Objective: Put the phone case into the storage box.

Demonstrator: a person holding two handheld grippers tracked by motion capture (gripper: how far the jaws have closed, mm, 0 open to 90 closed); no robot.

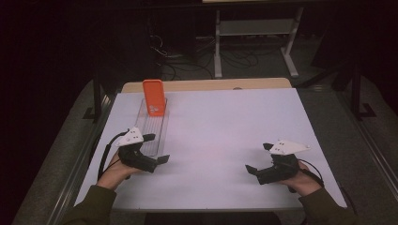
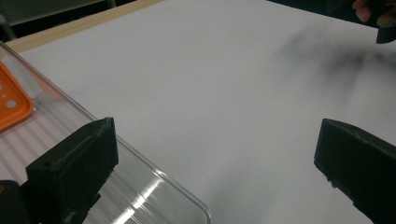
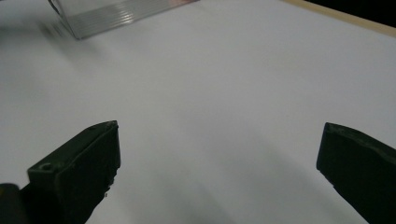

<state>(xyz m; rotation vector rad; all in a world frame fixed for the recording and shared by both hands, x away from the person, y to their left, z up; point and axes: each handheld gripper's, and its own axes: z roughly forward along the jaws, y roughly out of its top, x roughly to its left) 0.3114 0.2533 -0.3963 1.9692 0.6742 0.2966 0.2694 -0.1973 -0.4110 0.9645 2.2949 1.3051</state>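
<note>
Your left tool (image 1: 157,149) and right tool (image 1: 257,158) hover released near the counter's (image 1: 225,126) front edge. Left one sits beside the clear tray (image 1: 155,129); an orange case (image 1: 154,97) rests on its far end.

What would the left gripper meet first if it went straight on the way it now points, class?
Probably nothing on the table: the left gripper points across bare white table towards the person's right hand, with the clear tray just off to one side. Depth is hard to judge.
</note>
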